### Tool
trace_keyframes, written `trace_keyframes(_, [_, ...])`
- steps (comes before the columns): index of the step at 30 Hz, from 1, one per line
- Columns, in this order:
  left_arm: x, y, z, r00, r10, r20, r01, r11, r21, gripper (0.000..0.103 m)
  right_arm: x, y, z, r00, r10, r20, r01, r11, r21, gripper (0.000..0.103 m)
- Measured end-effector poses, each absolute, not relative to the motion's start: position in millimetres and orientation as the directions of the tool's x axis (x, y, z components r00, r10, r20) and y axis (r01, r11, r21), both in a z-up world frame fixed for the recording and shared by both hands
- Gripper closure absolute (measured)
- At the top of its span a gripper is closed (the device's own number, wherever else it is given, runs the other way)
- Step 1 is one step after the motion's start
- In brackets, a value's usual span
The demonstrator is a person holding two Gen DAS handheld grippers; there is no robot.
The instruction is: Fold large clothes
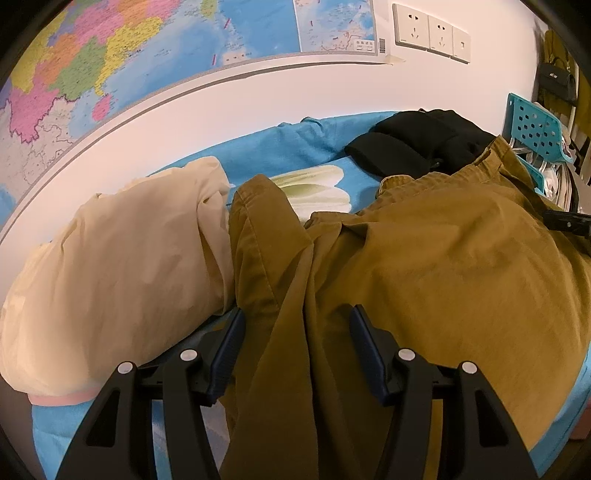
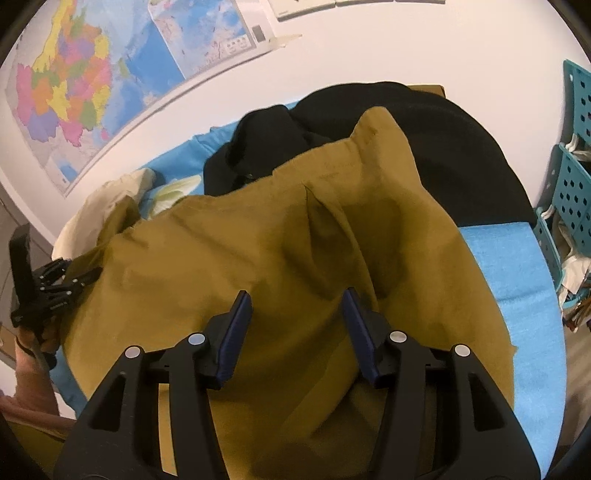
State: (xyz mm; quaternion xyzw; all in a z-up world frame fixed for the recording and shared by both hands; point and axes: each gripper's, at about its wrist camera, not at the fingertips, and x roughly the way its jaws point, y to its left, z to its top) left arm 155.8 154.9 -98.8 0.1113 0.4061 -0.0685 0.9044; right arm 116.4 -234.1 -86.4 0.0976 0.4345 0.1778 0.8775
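Mustard-brown trousers [image 1: 424,266] lie spread over a blue-covered table [image 1: 280,155]. My left gripper [image 1: 295,325] is open, its fingers either side of a trouser leg near the hem end. The trousers also fill the right wrist view [image 2: 258,258]. My right gripper [image 2: 295,306] is open just above the trousers' wide part, holding nothing. The left gripper also shows in the right wrist view [image 2: 70,280] at the far left, at the edge of the fabric.
A cream garment [image 1: 122,266] lies left of the trousers. A black garment [image 1: 417,144] lies behind them [image 2: 424,147]. A teal perforated rack [image 1: 535,125] stands at the right. A map [image 1: 110,55] and wall sockets [image 1: 428,33] are on the wall behind.
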Motion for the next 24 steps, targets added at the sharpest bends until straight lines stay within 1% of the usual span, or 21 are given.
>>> trace_keyframes(3, [158, 157, -101, 0.656, -0.027, -0.754, 0.201, 0.969, 0.141, 0.041, 118, -234, -90, 0.557, 0.395, -0.730, -0.219, 0.918, 0.330, 0.052])
trace_keyframes(6, [157, 160, -101, 0.653, -0.030, -0.757, 0.192, 0.973, 0.127, 0.041, 115, -237, -86, 0.560, 0.405, -0.722, -0.215, 0.913, 0.346, 0.052])
trace_keyframes(14, [142, 162, -94, 0.661, -0.013, -0.750, 0.180, 0.973, 0.142, 0.041, 94, -247, -68, 0.582, 0.437, -0.686, -0.229, 0.897, 0.378, 0.050])
trace_keyframes(19, [125, 164, -89, 0.674, -0.014, -0.738, 0.172, 0.975, 0.139, 0.036, 75, -249, -58, 0.594, 0.436, -0.676, -0.249, 0.899, 0.361, 0.049])
trace_keyframes(24, [104, 168, -89, 0.675, -0.022, -0.737, 0.170, 0.977, 0.126, 0.036, 59, -254, -52, 0.607, 0.434, -0.665, -0.259, 0.900, 0.351, 0.049])
